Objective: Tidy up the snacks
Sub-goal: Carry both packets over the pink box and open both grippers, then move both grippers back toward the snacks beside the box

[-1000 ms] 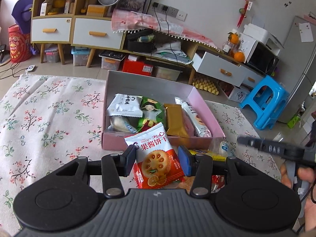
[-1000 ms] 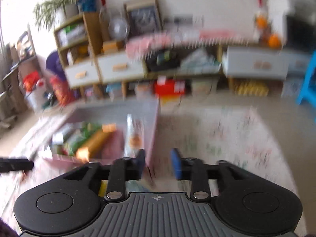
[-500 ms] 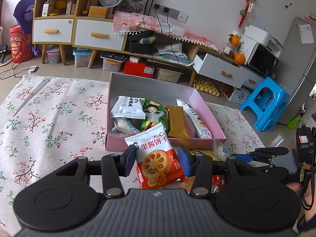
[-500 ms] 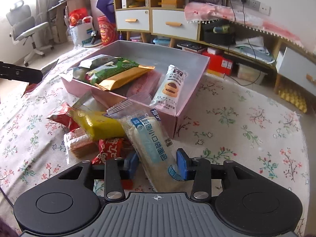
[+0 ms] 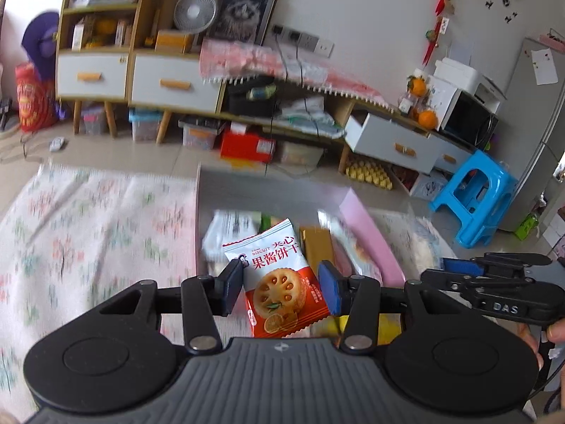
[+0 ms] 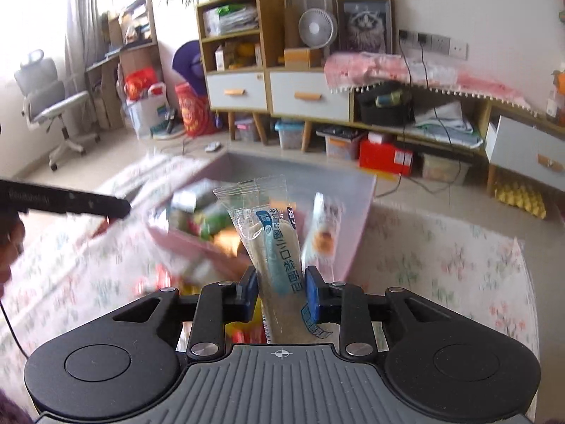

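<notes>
My left gripper is shut on a red and white biscuit packet, held up just in front of the pink box. The box holds several snack packets, blurred here. My right gripper has its jaws closing on a long clear bread packet; both pads press its sides and it sticks up toward the box. Loose red and yellow packets lie blurred on the cloth below. One black finger of the left gripper shows at the left edge of the right wrist view.
A floral cloth covers the table under the box. Beyond are low cabinets with an open drawer, a blue stool at right and an office chair at far left. A hand grips the right tool.
The right gripper closed on the bread packet and lifted it off the cloth, rolling upright. The left gripper rose with the biscuit packet, which now stands over the box.
</notes>
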`<state>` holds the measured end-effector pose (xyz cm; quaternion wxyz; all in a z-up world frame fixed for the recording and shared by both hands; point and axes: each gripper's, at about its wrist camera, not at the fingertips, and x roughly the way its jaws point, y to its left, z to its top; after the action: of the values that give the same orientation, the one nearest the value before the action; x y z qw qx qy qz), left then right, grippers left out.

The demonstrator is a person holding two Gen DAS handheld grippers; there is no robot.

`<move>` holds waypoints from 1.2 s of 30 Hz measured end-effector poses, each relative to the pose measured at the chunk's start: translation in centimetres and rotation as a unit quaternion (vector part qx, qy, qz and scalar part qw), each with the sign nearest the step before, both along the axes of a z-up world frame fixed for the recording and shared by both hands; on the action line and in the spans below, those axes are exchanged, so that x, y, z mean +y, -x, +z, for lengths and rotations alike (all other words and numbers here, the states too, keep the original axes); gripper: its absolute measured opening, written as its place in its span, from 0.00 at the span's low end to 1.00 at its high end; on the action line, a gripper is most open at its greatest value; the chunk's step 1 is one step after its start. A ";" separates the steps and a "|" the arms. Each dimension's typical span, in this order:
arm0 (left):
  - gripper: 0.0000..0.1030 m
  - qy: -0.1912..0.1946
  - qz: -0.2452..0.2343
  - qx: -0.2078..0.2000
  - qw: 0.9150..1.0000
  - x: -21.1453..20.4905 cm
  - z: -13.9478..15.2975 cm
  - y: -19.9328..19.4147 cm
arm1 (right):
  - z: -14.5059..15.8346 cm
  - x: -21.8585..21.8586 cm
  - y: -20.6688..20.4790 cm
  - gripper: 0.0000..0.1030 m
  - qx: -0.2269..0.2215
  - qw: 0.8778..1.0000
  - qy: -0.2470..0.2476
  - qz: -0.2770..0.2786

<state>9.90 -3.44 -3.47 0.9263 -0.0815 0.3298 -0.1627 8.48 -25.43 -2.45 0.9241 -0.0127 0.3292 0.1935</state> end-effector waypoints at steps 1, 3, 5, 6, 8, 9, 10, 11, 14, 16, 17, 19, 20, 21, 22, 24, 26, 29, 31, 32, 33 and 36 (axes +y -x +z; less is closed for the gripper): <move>0.42 0.000 -0.001 -0.004 1.000 -0.2 0.2 -0.7 | 0.1 0.3 -1.1 0.26 0.008 1.000 -0.005 -0.013; 0.42 0.011 -0.009 -0.003 1.000 -0.6 0.3 -2.4 | 0.2 0.5 -3.5 0.26 0.029 0.998 -0.033 -0.039; 0.42 0.024 -0.017 0.003 1.000 -1.2 0.1 -4.0 | 0.2 0.6 -5.9 0.26 0.052 0.994 -0.065 -0.064; 0.42 0.028 -0.022 0.005 0.999 -1.6 -0.1 -4.8 | 0.1 0.5 -6.8 0.26 0.059 0.992 -0.074 -0.078; 0.42 0.034 -0.028 0.007 0.999 -2.4 -0.6 -5.9 | -0.3 0.7 -8.6 0.26 0.074 0.989 -0.074 -0.103; 0.42 0.031 -0.028 0.012 0.999 -2.9 -1.0 -6.4 | -0.7 0.7 -9.3 0.26 0.085 0.987 -0.074 -0.114; 0.42 0.025 -0.029 0.014 0.999 -3.4 -1.3 -6.6 | -1.1 0.7 -9.8 0.27 0.095 0.985 -0.077 -0.121; 0.42 0.021 -0.030 0.013 0.999 -3.9 -1.6 -6.9 | -1.5 0.6 -10.1 0.27 0.105 0.984 -0.082 -0.123; 0.42 0.012 -0.029 0.009 0.999 -4.8 -2.7 -7.9 | -2.5 0.6 -11.0 0.30 0.122 0.977 -0.110 -0.138; 0.43 0.004 -0.026 0.023 0.999 -5.1 -3.2 -8.5 | -2.8 0.6 -11.1 0.31 0.131 0.972 -0.117 -0.155; 0.43 0.002 -0.027 0.029 0.999 -5.1 -3.6 -8.6 | -2.7 0.7 -11.0 0.31 0.129 0.972 -0.116 -0.161; 0.43 -0.004 -0.026 0.033 0.999 -4.7 -3.5 -8.2 | -2.4 0.9 -10.1 0.34 0.116 0.974 -0.111 -0.158; 0.42 -0.005 -0.024 0.032 0.999 -4.5 -3.4 -7.8 | -2.3 1.0 -9.5 0.36 0.110 0.975 -0.108 -0.159; 0.43 -0.006 -0.023 0.030 0.999 -4.2 -3.3 -7.3 | -2.2 0.8 -8.8 0.37 0.101 0.975 -0.105 -0.167; 0.43 -0.006 -0.022 0.027 0.999 -4.0 -3.1 -6.9 | -2.0 0.7 -8.1 0.37 0.096 0.975 -0.104 -0.173; 0.43 0.000 -0.018 0.024 1.000 -3.5 -2.6 -6.3 | -1.9 0.0 -6.4 0.37 0.094 0.971 -0.119 -0.182; 0.44 0.009 -0.016 0.023 1.000 -3.4 -1.8 -6.4 | -1.8 -0.9 -4.3 0.41 0.097 0.966 -0.149 -0.189; 0.43 0.015 -0.016 0.019 1.000 -3.0 -0.9 -5.8 | -1.4 -1.3 -1.5 0.54 0.094 0.961 -0.177 -0.189; 0.43 0.024 -0.012 0.015 1.000 -2.3 -0.5 -4.6 | -1.0 -1.2 0.3 0.54 0.090 0.961 -0.186 -0.182; 0.43 0.027 -0.011 0.016 0.999 -1.9 -0.4 -3.9 | -0.8 -1.3 1.2 0.55 0.088 0.960 -0.192 -0.182; 0.43 0.032 -0.007 0.019 0.999 -1.5 -0.2 -3.2 | -0.6 -1.6 2.0 0.57 0.088 0.960 -0.197 -0.181; 0.45 0.048 0.002 0.021 0.999 0.0 -0.1 -0.6 | -0.7 -2.4 4.4 0.58 0.095 0.954 -0.207 -0.194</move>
<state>10.53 -3.42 -3.61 0.9145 -0.1303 0.3408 -0.1750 4.04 -27.84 -3.16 0.8909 0.2613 0.3640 0.0748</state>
